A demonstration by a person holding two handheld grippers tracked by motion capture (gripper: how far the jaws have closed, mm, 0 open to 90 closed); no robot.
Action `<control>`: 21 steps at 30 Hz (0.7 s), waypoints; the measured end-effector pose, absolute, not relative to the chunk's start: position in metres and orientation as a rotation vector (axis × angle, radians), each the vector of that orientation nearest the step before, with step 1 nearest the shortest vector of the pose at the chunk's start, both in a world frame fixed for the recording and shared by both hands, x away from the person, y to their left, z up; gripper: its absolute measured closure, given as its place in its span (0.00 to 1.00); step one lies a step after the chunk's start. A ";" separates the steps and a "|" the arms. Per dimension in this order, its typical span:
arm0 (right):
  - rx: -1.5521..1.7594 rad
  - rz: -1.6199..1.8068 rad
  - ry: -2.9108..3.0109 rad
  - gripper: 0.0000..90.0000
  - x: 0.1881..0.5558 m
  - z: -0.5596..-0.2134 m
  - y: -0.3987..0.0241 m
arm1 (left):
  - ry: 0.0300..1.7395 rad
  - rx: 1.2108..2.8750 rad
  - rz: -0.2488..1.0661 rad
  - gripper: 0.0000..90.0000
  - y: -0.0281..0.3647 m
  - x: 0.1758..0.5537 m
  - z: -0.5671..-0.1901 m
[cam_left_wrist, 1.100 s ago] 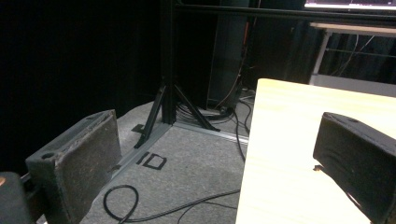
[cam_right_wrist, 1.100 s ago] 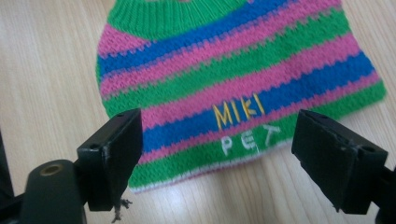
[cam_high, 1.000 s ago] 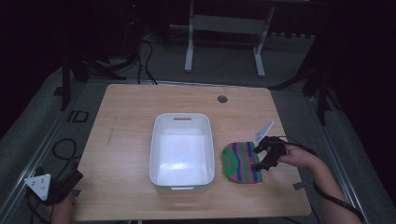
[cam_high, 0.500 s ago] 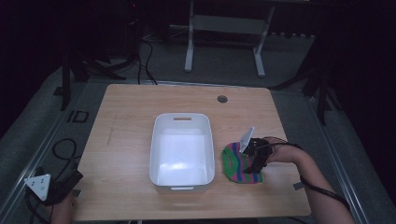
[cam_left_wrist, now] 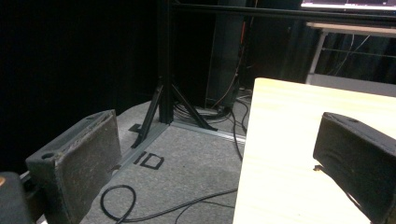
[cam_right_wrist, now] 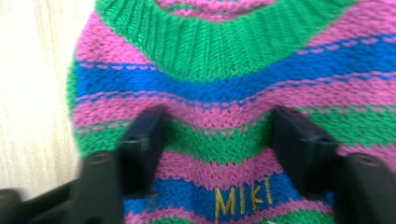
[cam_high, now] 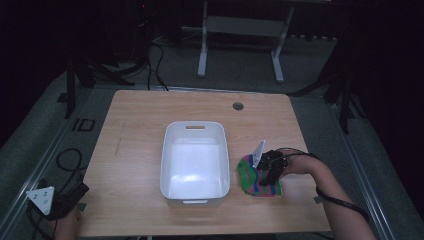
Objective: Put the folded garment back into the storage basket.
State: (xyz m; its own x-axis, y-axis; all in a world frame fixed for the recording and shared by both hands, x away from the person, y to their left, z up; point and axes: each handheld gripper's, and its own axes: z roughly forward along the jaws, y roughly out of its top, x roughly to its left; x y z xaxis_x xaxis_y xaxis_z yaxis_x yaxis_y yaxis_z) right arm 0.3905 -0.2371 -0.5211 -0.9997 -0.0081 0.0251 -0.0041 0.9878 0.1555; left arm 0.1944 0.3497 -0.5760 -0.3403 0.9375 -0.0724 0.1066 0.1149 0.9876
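Fingers of the right gripper (cam_right_wrist: 215,140) stand spread, tips pressed down into a striped knitted garment (cam_right_wrist: 224,84) with a band of knit between them; they have not closed on it.

Right gripper view: garment in pink, green and blue bands, green ribbed hem at top, yellow stitched letters "MIKI" (cam_right_wrist: 243,193) low between the jaws. Pale wooden table (cam_right_wrist: 32,93) shows at the left edge. Lettering and ribbing are legible in this view alone.

High view: right gripper (cam_high: 265,172) and hand (cam_high: 295,164) over the garment (cam_high: 257,177), which lies flat on the table (cam_high: 135,140) near the right front, just beside a white plastic bin (cam_high: 195,157). Bin stands mid-table, handle slots at its short ends. A grey three-cornered plate (cam_high: 258,150) tilts up from the right gripper. A round grommet (cam_high: 238,106) sits near the table's far edge. Left gripper (cam_high: 50,200) hangs off the front left corner, beyond the tabletop, well apart from bin and garment; finger spacing cannot be read from above. Beyond the table: grey carpeted floor (cam_high: 240,75), cables (cam_high: 160,60), white stand legs (cam_high: 240,45).

Left gripper view: left gripper (cam_left_wrist: 219,163) with fingers wide apart, nothing between them, touching nothing. Table corner lies at right, floor with a black cable (cam_left_wrist: 140,205) and a black stand foot (cam_left_wrist: 163,102) at left.
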 end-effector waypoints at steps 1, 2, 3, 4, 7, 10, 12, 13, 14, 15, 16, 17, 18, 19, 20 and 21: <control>0.010 -0.234 -3.105 0.55 0.390 -0.520 -0.237 | 1.598 1.047 1.319 0.02 0.350 0.194 -0.576; 0.006 -0.232 -3.101 0.61 0.390 -0.520 -0.237 | 1.598 1.047 1.318 0.02 0.350 0.194 -0.576; -0.006 -0.231 -3.095 0.68 0.390 -0.519 -0.236 | 1.598 1.047 1.318 0.02 0.349 0.194 -0.576; -0.006 -0.231 -3.095 0.68 0.390 -0.519 -0.236 | 1.598 1.047 1.318 0.02 0.349 0.194 -0.576; -0.040 -0.245 -3.076 0.80 0.387 -0.518 -0.236 | 1.598 1.047 1.318 0.02 0.350 0.195 -0.576; -0.031 -0.256 -3.077 0.82 0.386 -0.517 -0.237 | 1.599 1.047 1.319 0.02 0.350 0.194 -0.576; -0.034 -0.255 -3.060 0.83 0.385 -0.512 -0.238 | 1.601 1.048 1.319 0.02 0.349 0.195 -0.576; -0.024 -0.260 -3.054 0.83 0.385 -0.509 -0.238 | 1.602 1.047 1.319 0.02 0.349 0.195 -0.576; -0.015 -0.268 -3.052 0.83 0.384 -0.505 -0.238 | 1.601 1.048 1.319 0.02 0.349 0.195 -0.576; -0.012 -0.281 -3.054 0.83 0.384 -0.500 -0.238 | 1.602 1.047 1.318 0.02 0.350 0.195 -0.576; -0.014 -0.287 -3.056 0.83 0.384 -0.495 -0.238 | 1.601 1.047 1.318 0.02 0.350 0.195 -0.576; -0.010 -0.295 -3.057 0.83 0.384 -0.489 -0.238 | 1.602 1.046 1.318 0.02 0.350 0.195 -0.576; -0.007 -0.302 -3.060 0.83 0.385 -0.484 -0.239 | 1.602 1.047 1.318 0.02 0.349 0.195 -0.576; -0.018 -0.305 -3.063 0.83 0.385 -0.478 -0.239 | 1.603 1.047 1.318 0.02 0.349 0.195 -0.576; -0.012 -0.310 -3.069 0.83 0.386 -0.472 -0.240 | 1.603 1.047 1.319 0.02 0.349 0.195 -0.576; -0.022 -0.308 -3.073 0.83 0.386 -0.467 -0.240 | 1.603 1.046 1.319 0.02 0.349 0.195 -0.576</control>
